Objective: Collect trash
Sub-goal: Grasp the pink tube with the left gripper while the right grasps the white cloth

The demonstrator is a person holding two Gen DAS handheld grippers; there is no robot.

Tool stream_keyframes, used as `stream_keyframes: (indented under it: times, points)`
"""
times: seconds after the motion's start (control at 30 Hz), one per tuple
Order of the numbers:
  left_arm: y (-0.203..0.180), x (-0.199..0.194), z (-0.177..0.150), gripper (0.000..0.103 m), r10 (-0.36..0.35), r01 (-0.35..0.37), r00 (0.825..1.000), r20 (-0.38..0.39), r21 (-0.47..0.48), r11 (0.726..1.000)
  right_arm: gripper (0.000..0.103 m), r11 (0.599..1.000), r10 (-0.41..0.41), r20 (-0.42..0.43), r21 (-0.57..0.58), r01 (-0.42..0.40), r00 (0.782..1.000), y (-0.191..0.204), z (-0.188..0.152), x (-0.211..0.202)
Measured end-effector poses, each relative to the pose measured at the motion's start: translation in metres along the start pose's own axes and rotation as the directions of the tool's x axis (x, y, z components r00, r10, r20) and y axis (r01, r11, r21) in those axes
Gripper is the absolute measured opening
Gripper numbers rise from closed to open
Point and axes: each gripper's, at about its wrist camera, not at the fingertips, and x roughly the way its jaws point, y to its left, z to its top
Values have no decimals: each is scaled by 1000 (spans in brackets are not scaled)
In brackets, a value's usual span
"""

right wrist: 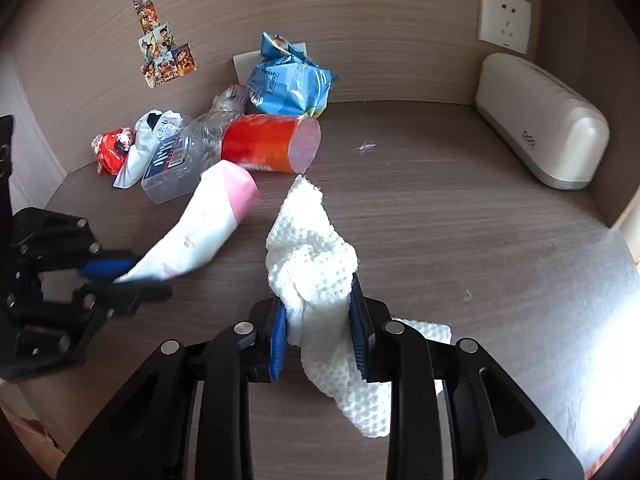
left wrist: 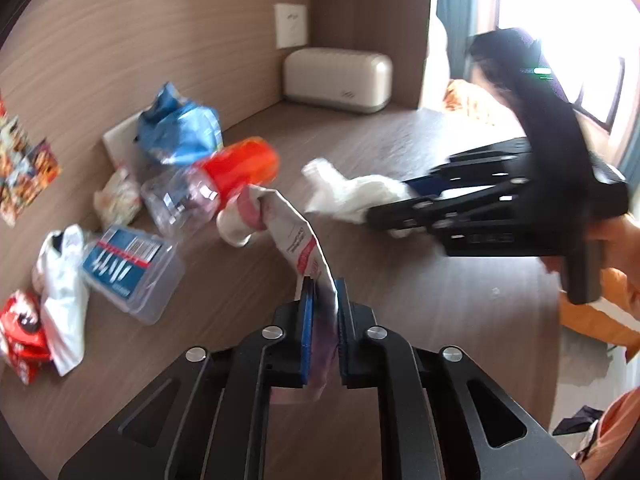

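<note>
Trash lies bunched along the back left of the wooden table (right wrist: 440,216), against the wood-grain wall. Going from the left in the right wrist view: a crumpled red wrapper (right wrist: 110,152), a white plastic bag (right wrist: 140,148) touching it, then a clear plastic box (right wrist: 170,168) with a dark label, tilted against a clear plastic bottle (right wrist: 244,140) whose orange-red label faces the camera. Behind the bottle sits a crumpled blue snack bag (right wrist: 288,84), leaning on a white wall plate (only its edge shows).

The left hand-held gripper (right wrist: 132,276) comes in from the left edge, its fingers pressed onto the flat end of a pink-and-white pouch (right wrist: 212,224), which slants up toward the bottle and nearly touches it. In the left wrist view the same pouch (left wrist: 296,232) hangs between the blue pads (left wrist: 307,336), pinched thin.

Just right of the pouch, the right hand-held gripper (right wrist: 320,332) is pinching a crumpled white paper towel (right wrist: 312,252); the towel's tip stands up near the bottle's base and its tail droops below the fingers. In the left wrist view this gripper (left wrist: 384,212) reaches in from the right with the towel (left wrist: 348,192) at its tip.

Far right, a beige rounded box (right wrist: 540,120) rests in the corner under a white wall socket (right wrist: 505,18). Stickers (right wrist: 162,54) dot the wall at upper left.
</note>
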Motion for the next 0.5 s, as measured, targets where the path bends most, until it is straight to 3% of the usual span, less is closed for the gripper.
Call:
stream_keyframes:
  times: [0.2,0.33,0.5]
  points:
    - [22,-17,-3,4,-28,30,1000,14,-128,991,29,999,20,32,46,-22,999,2,-2,-11]
    - [31,-23,-3,3,-84,88,996,29,-197,976,29,997,25,55,75,-29,998,2,-3,-15]
    - [29,-49,2,3,-102,116,992,76,-215,970,29,996,19,83,82,-26,996,2,-3,-25]
